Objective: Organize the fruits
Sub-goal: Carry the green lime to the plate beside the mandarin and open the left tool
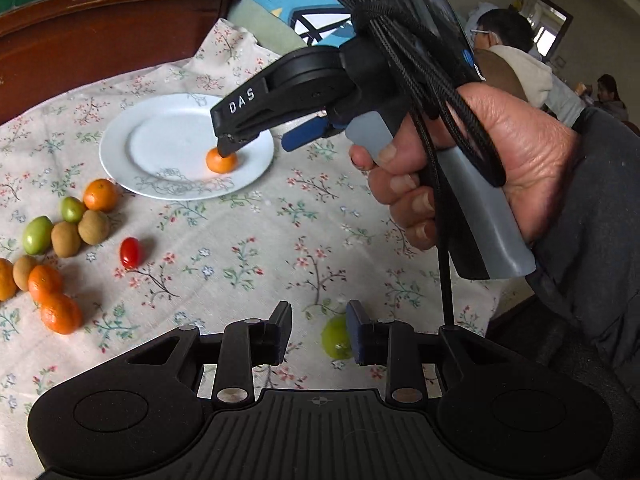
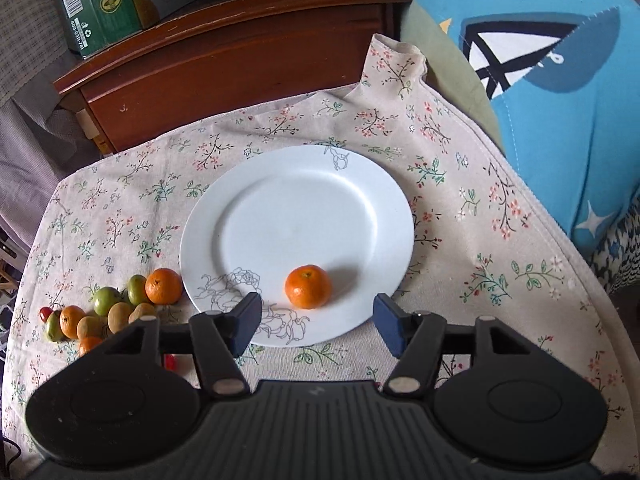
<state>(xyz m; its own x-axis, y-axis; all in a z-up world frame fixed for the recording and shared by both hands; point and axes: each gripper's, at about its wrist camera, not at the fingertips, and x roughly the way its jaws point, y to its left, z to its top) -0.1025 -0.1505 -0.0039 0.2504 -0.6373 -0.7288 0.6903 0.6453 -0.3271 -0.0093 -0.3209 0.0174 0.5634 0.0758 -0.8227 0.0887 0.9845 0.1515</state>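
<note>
A small orange mandarin (image 2: 308,286) lies on the white plate (image 2: 296,184), near its front rim. My right gripper (image 2: 316,322) is open just above and behind it, with nothing between the pads. In the left wrist view the same gripper (image 1: 256,140) hangs over the mandarin (image 1: 221,161) on the plate (image 1: 160,140). My left gripper (image 1: 319,330) is open and empty, low over the cloth, with a green fruit (image 1: 337,338) beside its right pad. A heap of mandarins, green fruits and brown fruits (image 1: 68,232) lies left of the plate, with a cherry tomato (image 1: 131,253) nearby.
A floral cloth (image 2: 460,216) covers the table. A dark wooden cabinet (image 2: 224,60) with a green carton (image 2: 100,4) stands behind it. A blue cushion (image 2: 560,80) lies at the right. People sit in the far background (image 1: 508,52).
</note>
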